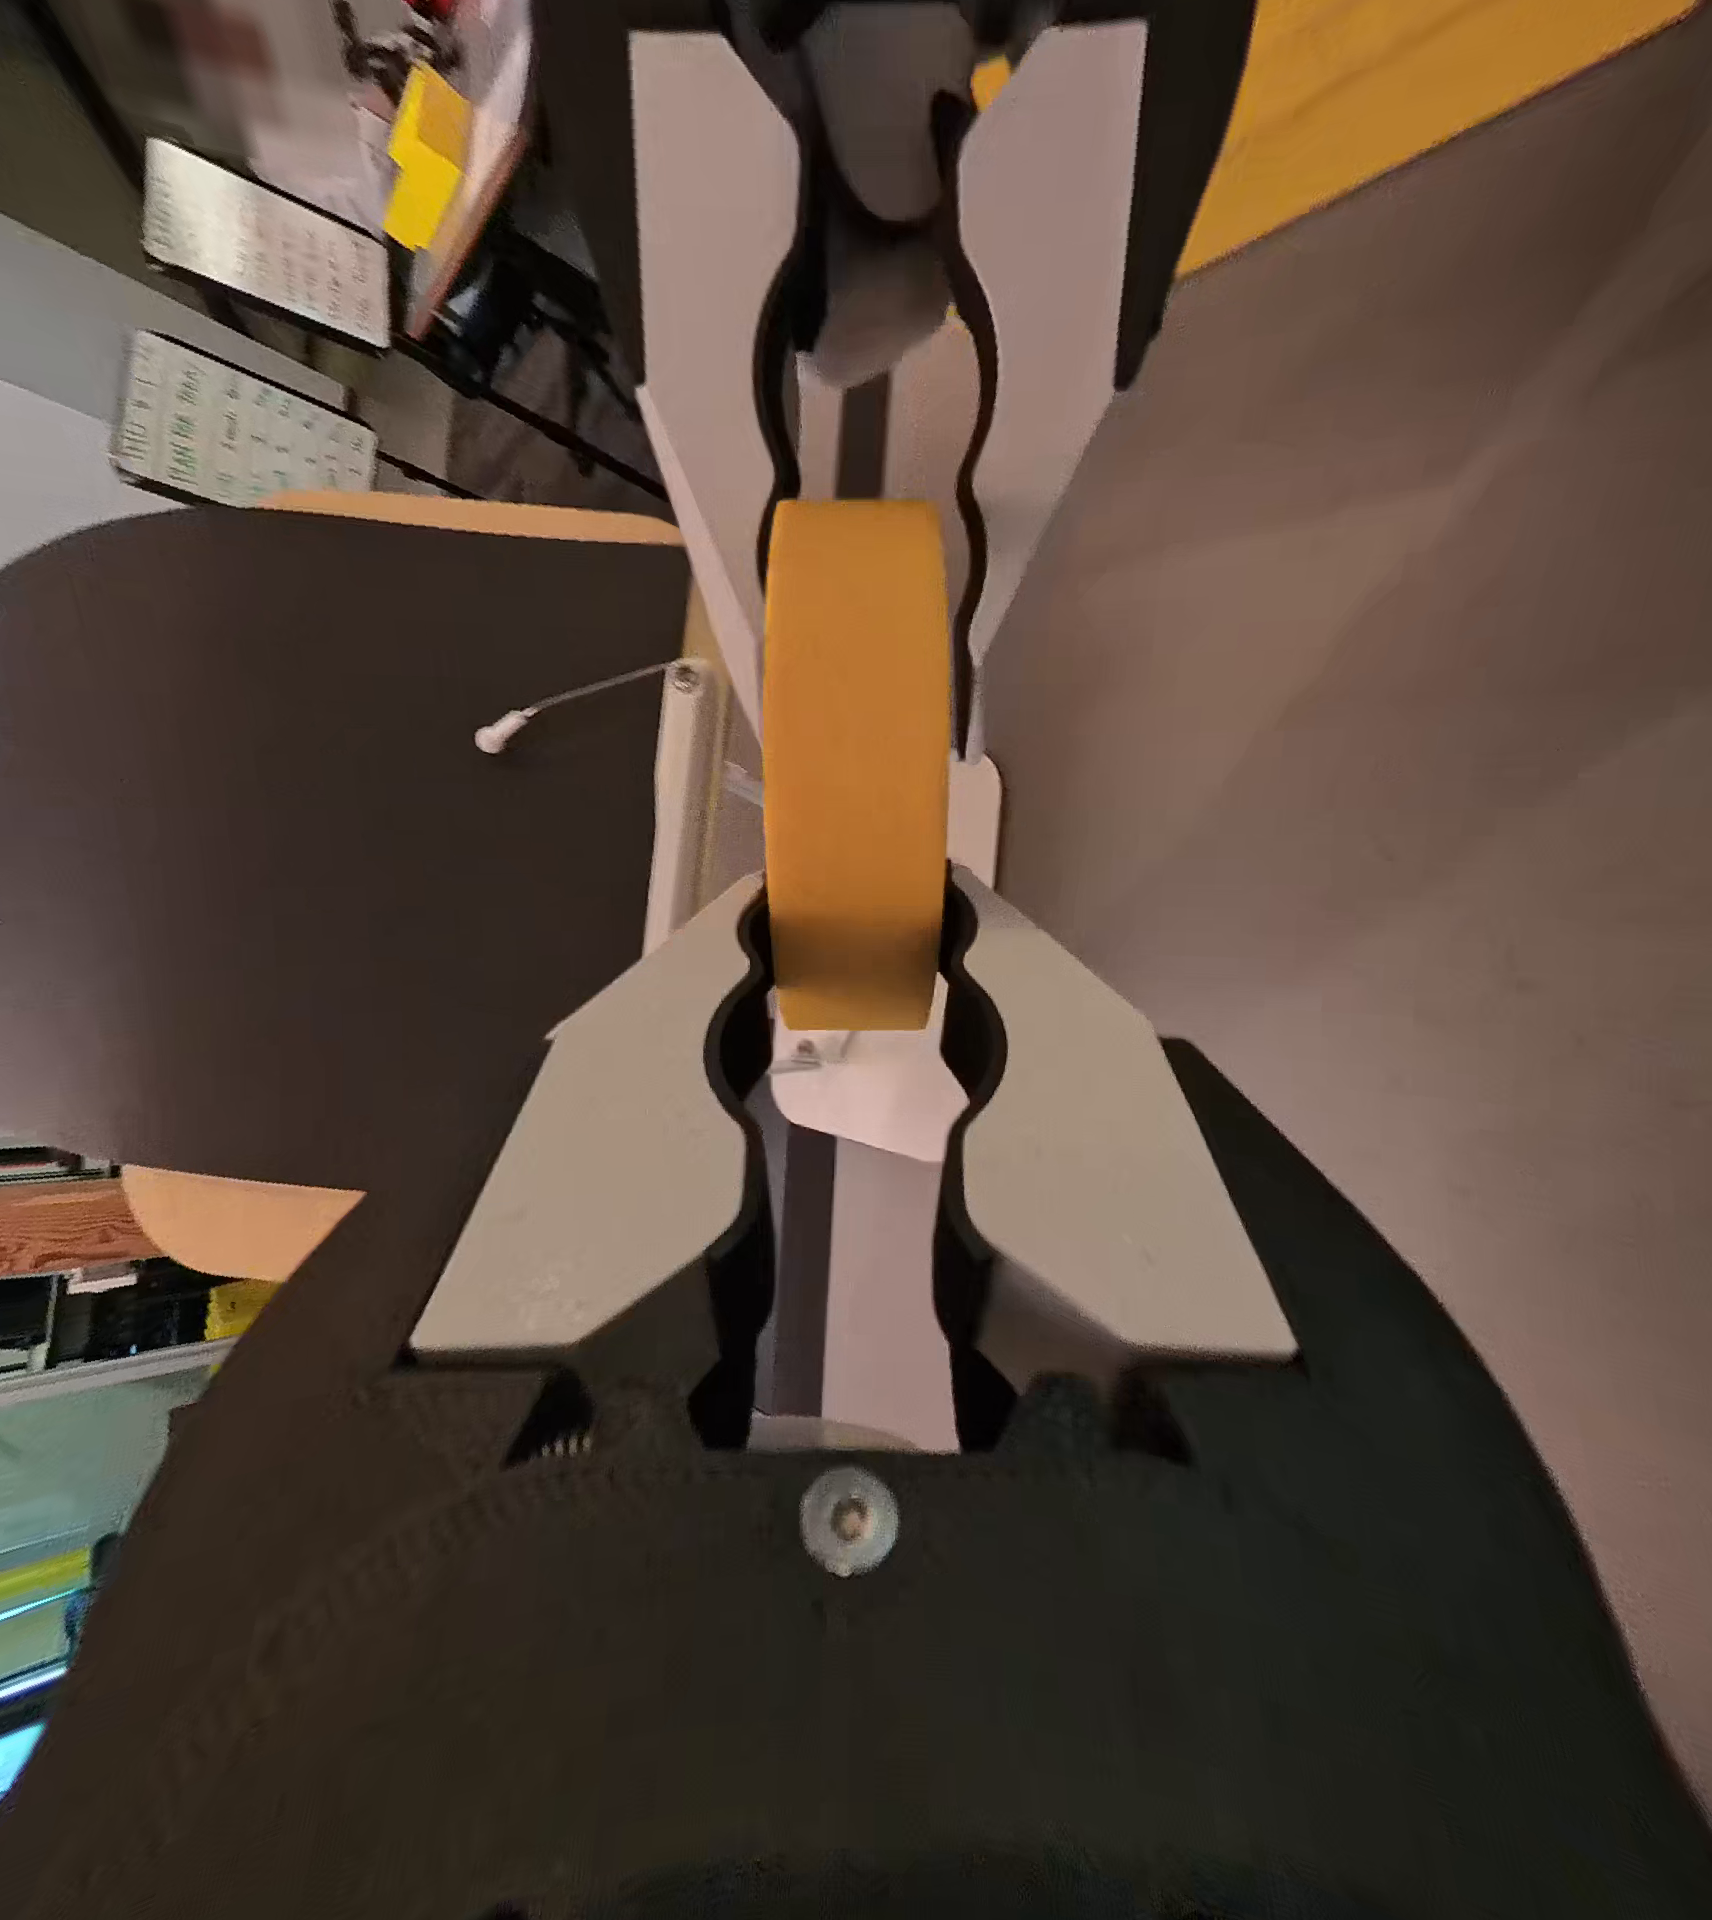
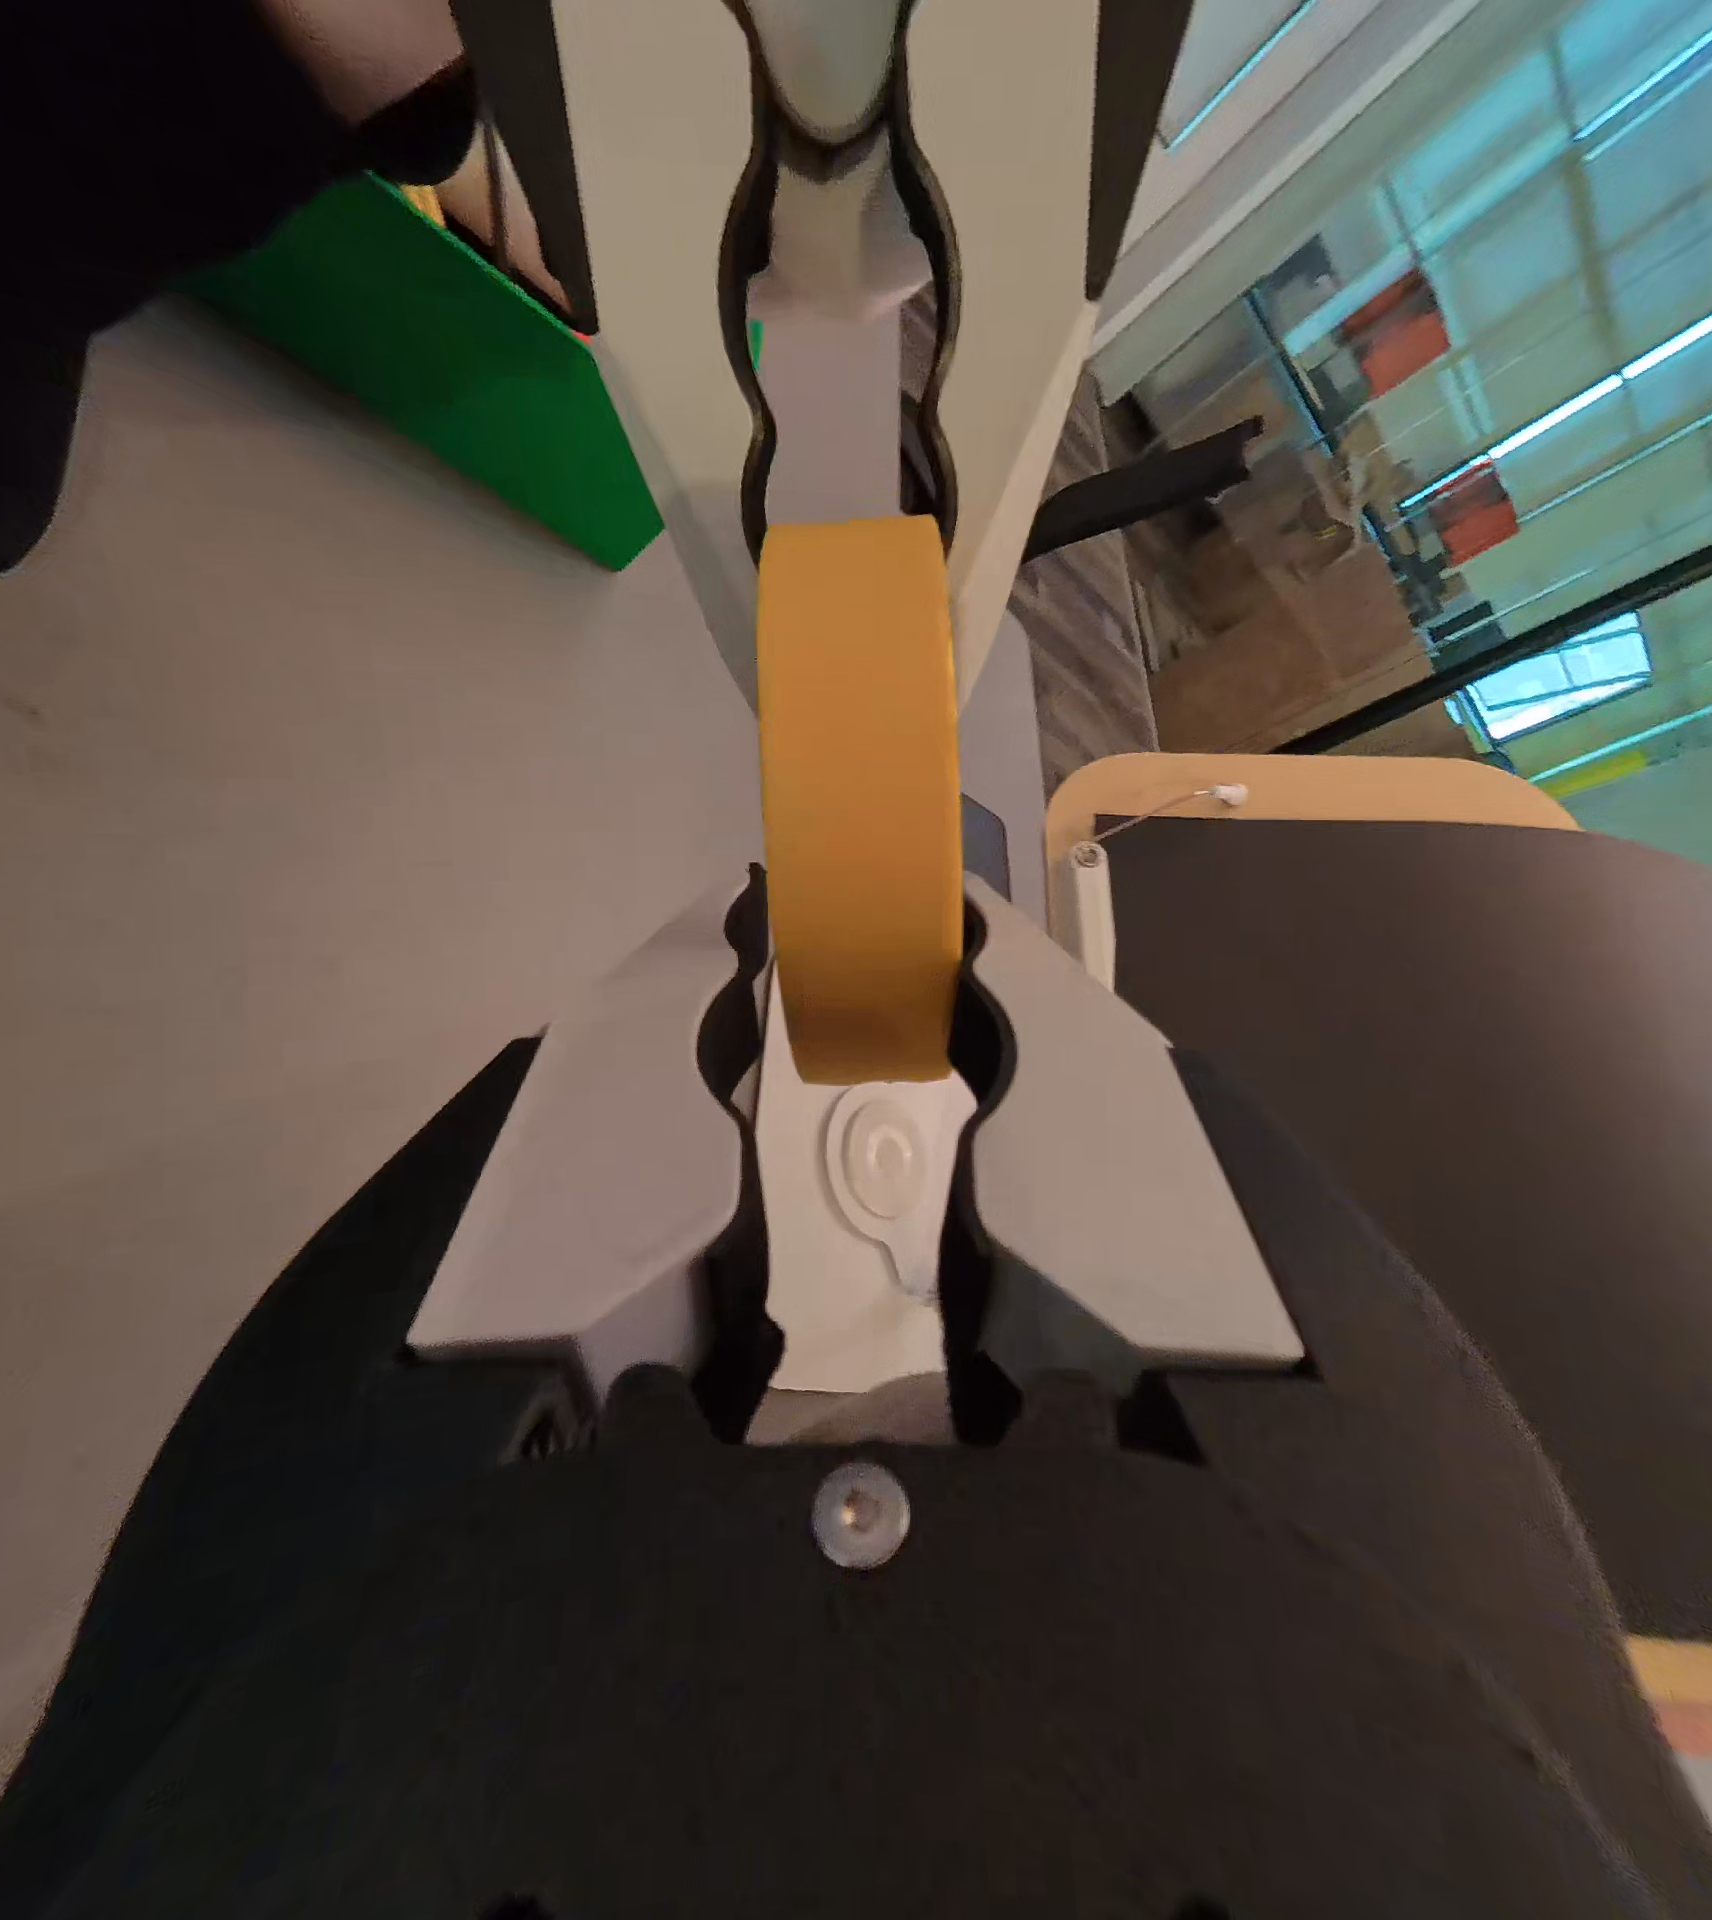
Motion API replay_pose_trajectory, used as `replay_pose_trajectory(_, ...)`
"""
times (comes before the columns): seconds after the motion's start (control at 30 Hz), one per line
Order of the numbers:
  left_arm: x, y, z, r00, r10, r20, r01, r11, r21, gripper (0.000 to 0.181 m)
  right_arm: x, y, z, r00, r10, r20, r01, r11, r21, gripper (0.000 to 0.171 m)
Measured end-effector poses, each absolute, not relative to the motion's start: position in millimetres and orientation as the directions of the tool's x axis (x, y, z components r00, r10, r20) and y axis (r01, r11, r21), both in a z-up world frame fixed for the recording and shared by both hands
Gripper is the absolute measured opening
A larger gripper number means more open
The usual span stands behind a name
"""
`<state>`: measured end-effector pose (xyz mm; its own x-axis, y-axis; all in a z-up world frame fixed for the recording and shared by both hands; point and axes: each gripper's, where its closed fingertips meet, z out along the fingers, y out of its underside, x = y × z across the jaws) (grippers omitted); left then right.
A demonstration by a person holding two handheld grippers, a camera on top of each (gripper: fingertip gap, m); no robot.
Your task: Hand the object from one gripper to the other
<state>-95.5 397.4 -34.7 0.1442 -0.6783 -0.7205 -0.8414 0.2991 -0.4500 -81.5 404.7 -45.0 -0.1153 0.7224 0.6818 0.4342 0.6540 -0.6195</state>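
Note:
A yellow roll of tape (image 1: 852, 748) stands on edge between the two grippers, held in the air. My left gripper (image 1: 857, 896) is closed on the near end of the roll, with both pads against its sides. My right gripper (image 1: 857, 686) comes in from the opposite side, its fingers along the far end of the roll. In the right wrist view the tape roll (image 2: 857, 779) sits between my right gripper's (image 2: 862, 885) pads, which press its near end. My left gripper (image 2: 857, 623) holds the far end.
A grey table surface (image 1: 1403, 831) lies under the grippers and also shows in the right wrist view (image 2: 312, 779). A black panel with a wooden rim (image 1: 312, 831) (image 2: 1454, 1143) stands close by. A green box (image 2: 457, 384) and a dark sleeve (image 2: 52, 260) are near the left gripper. My two grippers' fingertips are within a few centimetres of each other.

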Motion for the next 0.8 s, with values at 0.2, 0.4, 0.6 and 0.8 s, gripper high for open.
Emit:
replay_pose_trajectory(0.2,-99,385,-46,0.097,-0.737,-0.669,-0.843,0.296,-0.449,0.027,-82,387,-57,-0.220,0.748,0.626,0.409,0.653,-0.637,0.022)
replay_pose_trajectory(0.4,-99,373,-49,0.065,-0.761,-0.645,-0.834,0.313,-0.453,0.028,-78,360,-60,-0.323,0.785,0.529,0.329,0.617,-0.715,0.027)
replay_pose_trajectory(0.6,-92,340,-59,-0.049,-0.811,-0.583,-0.823,0.363,-0.436,0.028,-65,306,-77,-0.572,0.761,0.307,0.292,0.539,-0.790,0.021)
replay_pose_trajectory(0.8,-81,309,-56,-0.151,-0.796,-0.585,-0.781,0.459,-0.424,0.028,-53,254,-63,-0.748,0.630,0.210,0.153,0.472,-0.868,0.017)
